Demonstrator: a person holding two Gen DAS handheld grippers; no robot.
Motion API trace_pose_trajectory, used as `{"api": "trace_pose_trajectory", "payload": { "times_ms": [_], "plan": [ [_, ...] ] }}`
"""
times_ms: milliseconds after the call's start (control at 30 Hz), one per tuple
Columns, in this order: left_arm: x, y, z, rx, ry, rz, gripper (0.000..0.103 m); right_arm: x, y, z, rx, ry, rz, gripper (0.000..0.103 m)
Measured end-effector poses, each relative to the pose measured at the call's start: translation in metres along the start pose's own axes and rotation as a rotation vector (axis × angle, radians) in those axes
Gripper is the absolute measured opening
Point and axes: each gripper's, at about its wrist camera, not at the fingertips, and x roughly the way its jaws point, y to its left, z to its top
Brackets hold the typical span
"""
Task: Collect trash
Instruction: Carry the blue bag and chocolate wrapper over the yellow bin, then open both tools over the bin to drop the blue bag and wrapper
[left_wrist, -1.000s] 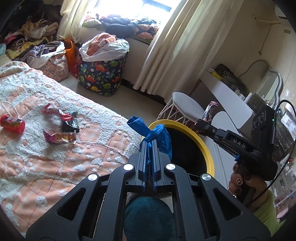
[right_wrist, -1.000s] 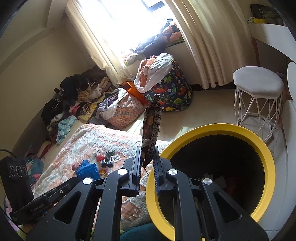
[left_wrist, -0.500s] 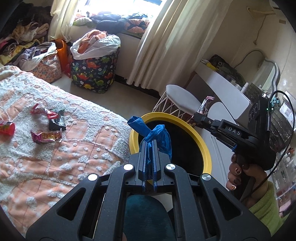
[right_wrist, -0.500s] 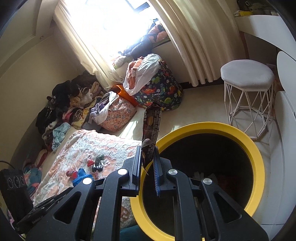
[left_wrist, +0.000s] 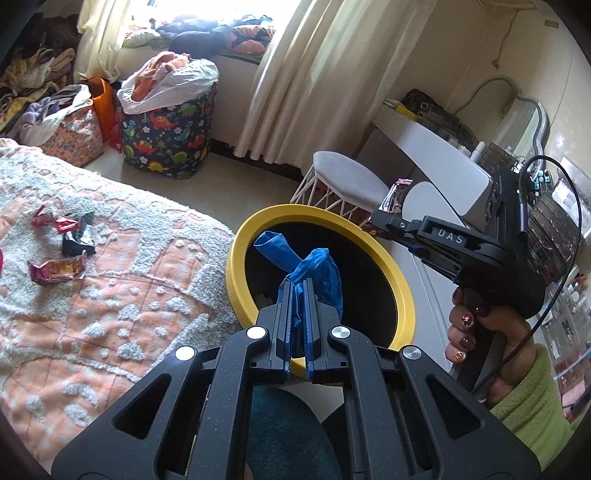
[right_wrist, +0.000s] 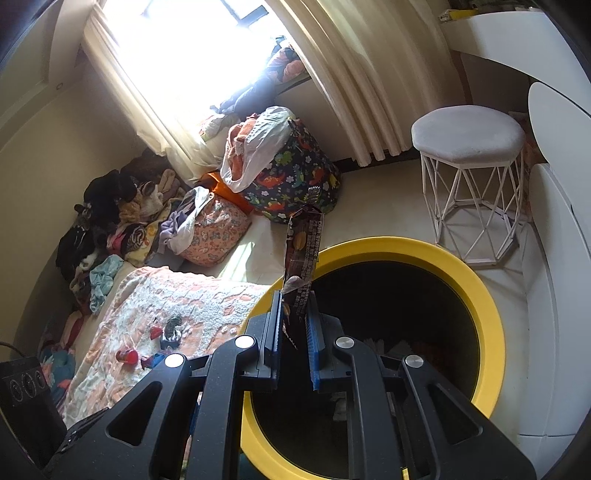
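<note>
Both wrist views angled down, close over shared yellow-rimmed bin (left_wrist: 400, 284) (right_wrist: 487, 306).

A crumpled blue wrapper (left_wrist: 314, 266) hangs over the yellow-rimmed bin (left_wrist: 402, 284); a dark snack wrapper (right_wrist: 301, 258) stands upright above its near-left rim. More wrappers (left_wrist: 59, 266) lie on the bed, far left.

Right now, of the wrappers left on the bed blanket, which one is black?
The black wrapper lies between the other two: a red wrapper beyond it and a pink-and-yellow wrapper nearer the camera. Only it is dark.

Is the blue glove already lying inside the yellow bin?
No, the blue glove is clamped in the left gripper, above the yellow bin.
</note>
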Motion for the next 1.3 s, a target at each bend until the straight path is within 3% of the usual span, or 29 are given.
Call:
{"api": "trace_pose_trajectory", "payload": {
  "times_ms": [667,933,1000,1067,1133,1233,1300],
  "plan": [
    [0.060,-0.020,-0.014,0.037,0.118,-0.026,0.002,0.016,-0.034,-0.002,0.075,0.043,-0.054,0.012],
    [0.073,-0.021,-0.016,0.051,0.138,-0.013,0.003,0.019,-0.038,-0.003,0.094,0.048,-0.063,0.017],
    [0.071,-0.019,-0.015,0.042,0.130,-0.007,0.015,0.019,-0.040,-0.003,0.105,0.048,-0.067,0.037],
    [0.067,-0.016,-0.015,0.035,0.116,0.011,0.036,0.019,-0.041,-0.003,0.112,0.041,-0.072,0.041],
    [0.062,-0.013,-0.015,0.027,0.096,0.025,0.047,0.019,-0.041,-0.003,0.108,0.042,-0.073,0.043],
    [0.051,-0.007,-0.013,-0.002,0.055,0.047,0.076,0.019,-0.036,-0.003,0.093,0.040,-0.072,0.051],
    [0.044,-0.002,-0.011,-0.016,0.032,0.056,0.081,0.019,-0.032,-0.003,0.078,0.041,-0.066,0.052]
  ]
}}
